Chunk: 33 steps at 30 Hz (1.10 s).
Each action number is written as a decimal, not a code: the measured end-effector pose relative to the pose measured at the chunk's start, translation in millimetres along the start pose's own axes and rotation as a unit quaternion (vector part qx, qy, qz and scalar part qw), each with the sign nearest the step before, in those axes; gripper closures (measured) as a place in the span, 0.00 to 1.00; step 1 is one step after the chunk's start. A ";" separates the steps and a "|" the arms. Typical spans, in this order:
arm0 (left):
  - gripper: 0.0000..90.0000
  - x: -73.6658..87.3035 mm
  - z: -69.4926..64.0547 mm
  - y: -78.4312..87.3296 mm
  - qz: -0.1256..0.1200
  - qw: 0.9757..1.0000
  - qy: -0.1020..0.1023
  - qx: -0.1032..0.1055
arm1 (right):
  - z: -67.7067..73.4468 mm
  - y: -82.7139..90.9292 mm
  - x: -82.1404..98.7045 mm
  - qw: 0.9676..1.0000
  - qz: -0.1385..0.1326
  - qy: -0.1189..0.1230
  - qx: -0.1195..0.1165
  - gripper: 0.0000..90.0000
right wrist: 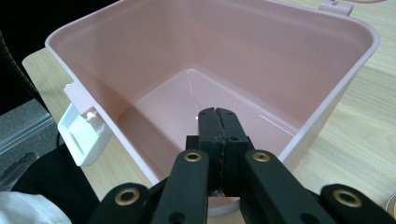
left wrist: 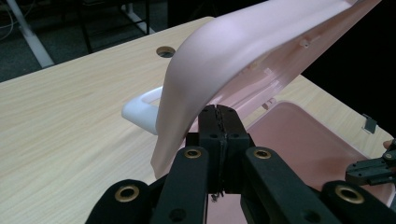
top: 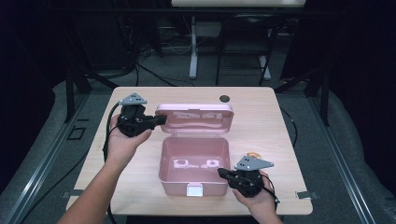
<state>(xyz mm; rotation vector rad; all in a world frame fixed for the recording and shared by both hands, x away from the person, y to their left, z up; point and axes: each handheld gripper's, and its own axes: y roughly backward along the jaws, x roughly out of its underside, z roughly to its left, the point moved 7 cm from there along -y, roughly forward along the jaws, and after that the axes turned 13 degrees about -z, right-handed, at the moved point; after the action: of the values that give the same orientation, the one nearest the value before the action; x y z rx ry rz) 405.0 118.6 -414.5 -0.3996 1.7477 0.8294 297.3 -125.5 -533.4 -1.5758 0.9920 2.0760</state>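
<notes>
On the wooden table (top: pixel 261 112), a pink box (top: pixel 194 163) is sitting near the middle with its lid (top: pixel 194 117) standing open behind the tub. You are holding your left gripper (top: pixel 161 119) at the left end of that lid, jaws pressed together with nothing between them, the tips right against the lid's curved outer corner; whether they are touching it is hard to tell. You are resting your right gripper (top: pixel 220 172) at the box's front right corner, jaws likewise pinched together and empty, the tips pointing over the rim into the bare tub.

From the right gripper view the rim (right wrist: pixel 327 107) is running just beside your closed jaws, and the white latch (right wrist: pixel 81 133) is jutting out from the box's front wall. From the left gripper view a white handle (left wrist: pixel 142 109) is sticking out behind the lid. Left of the box and behind it, bare tabletop is giving you room; a small round object (top: pixel 253 154) is lying just right of the box, near your right hand (top: pixel 259 198).
</notes>
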 end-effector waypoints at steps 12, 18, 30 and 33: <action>1.00 1.9 6.6 -1.8 0.000 1.000 0.011 -0.006 | -0.2 0.2 0.3 1.000 -0.002 0.001 0.000 1.00; 1.00 3.5 11.4 -3.0 0.004 1.000 0.014 -0.009 | -0.2 0.1 0.3 1.000 -0.004 0.000 0.001 1.00; 1.00 16.7 19.2 -14.5 0.013 0.999 0.028 -0.016 | 0.0 0.2 0.7 1.000 -0.007 0.003 0.002 1.00; 1.00 22.3 23.5 -16.2 0.016 0.999 0.032 -0.021 | 0.2 0.4 0.8 1.000 -0.007 0.005 0.003 1.00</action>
<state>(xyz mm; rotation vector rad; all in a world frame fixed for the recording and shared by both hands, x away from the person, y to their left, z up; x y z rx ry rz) 424.1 126.8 -444.1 -0.4308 1.8026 0.8850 296.7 -125.7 -534.0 -1.5864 0.9860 2.0558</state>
